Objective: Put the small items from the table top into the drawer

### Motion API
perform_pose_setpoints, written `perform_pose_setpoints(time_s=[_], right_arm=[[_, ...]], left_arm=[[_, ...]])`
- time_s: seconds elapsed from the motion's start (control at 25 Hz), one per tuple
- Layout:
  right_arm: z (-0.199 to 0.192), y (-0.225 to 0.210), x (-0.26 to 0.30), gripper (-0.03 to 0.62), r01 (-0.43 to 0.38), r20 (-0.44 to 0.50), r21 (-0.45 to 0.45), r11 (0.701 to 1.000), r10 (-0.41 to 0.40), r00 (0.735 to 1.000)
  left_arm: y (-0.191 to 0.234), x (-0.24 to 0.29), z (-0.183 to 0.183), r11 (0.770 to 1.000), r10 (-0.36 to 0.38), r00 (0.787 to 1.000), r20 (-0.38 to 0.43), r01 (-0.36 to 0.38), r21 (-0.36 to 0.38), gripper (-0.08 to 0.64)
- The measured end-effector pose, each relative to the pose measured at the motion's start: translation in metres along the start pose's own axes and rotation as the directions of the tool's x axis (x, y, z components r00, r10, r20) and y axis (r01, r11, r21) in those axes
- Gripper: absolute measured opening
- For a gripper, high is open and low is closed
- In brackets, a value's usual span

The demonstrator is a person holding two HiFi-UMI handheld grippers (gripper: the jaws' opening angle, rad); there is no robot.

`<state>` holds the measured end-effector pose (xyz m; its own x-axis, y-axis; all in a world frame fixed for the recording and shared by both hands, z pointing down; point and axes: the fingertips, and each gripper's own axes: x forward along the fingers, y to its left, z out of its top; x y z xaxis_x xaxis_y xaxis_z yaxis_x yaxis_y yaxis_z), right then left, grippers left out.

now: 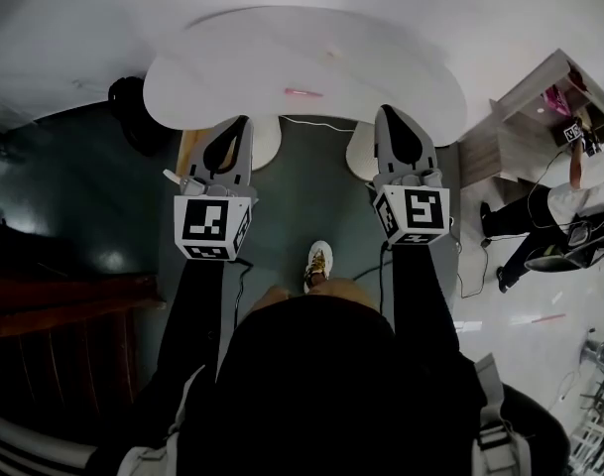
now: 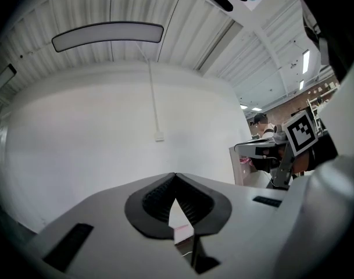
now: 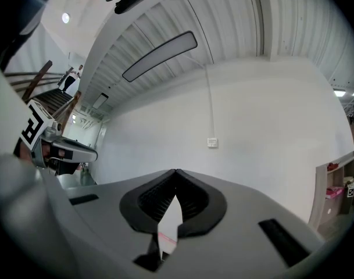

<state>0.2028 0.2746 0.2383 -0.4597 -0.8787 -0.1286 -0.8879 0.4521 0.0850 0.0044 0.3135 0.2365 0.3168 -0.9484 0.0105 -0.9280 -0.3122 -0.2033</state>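
The white, rounded table top [image 1: 381, 58] lies just ahead of both tools, and on it, near the front edge and between the two, rests a small, thin pink-red item [image 1: 303, 92]. A fainter pink mark farther back may be a second one, but it is too small to tell. The left gripper [image 1: 242, 125] and the right gripper [image 1: 387, 115] are held level and side by side, tips at the table's near edge. In each gripper's own view the black ribbed jaws meet at the tip with nothing between them (left gripper [image 2: 175, 174], right gripper [image 3: 175, 171]), so both claws are closed and empty. No drawer can be made out for certain; a tan wooden piece [image 1: 189, 147] under the table's edge beside the left gripper might belong to it. The step in hand looks like the approach for a first pick. To do it well, spread one claw before it reaches the item, bring it in low over the top, straddle the item across its narrow width, and close gently so the thin piece does not skid away on the smooth surface.
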Motion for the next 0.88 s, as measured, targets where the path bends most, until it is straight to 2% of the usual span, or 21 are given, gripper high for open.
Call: perform_pose_setpoints(time_s=[0.32, 0.64, 0.88], right_arm=[[-0.006, -0.057, 0.066, 0.028, -0.034, 0.019, 0.01, 0.999, 0.033, 0.999], [-0.029, -0.074, 0.084, 0.028, -0.016, 0.009, 0.041, 0.999, 0.015, 1.0], [-0.027, -0.08, 0.092, 0.028, -0.008, 0.001, 0.049, 0.999, 0.008, 1.0]], left_arm=[[0.005, 0.077, 0.003, 0.999, 0.04, 0.999, -0.004, -0.04, 0.003, 0.015], [0.006, 0.105, -0.007, 1.0, 0.022, 1.0, -0.007, -0.022, 0.016, 0.015], [0.01, 0.12, -0.002, 1.0, 0.0, 1.0, -0.015, 0.001, 0.025, 0.015]])
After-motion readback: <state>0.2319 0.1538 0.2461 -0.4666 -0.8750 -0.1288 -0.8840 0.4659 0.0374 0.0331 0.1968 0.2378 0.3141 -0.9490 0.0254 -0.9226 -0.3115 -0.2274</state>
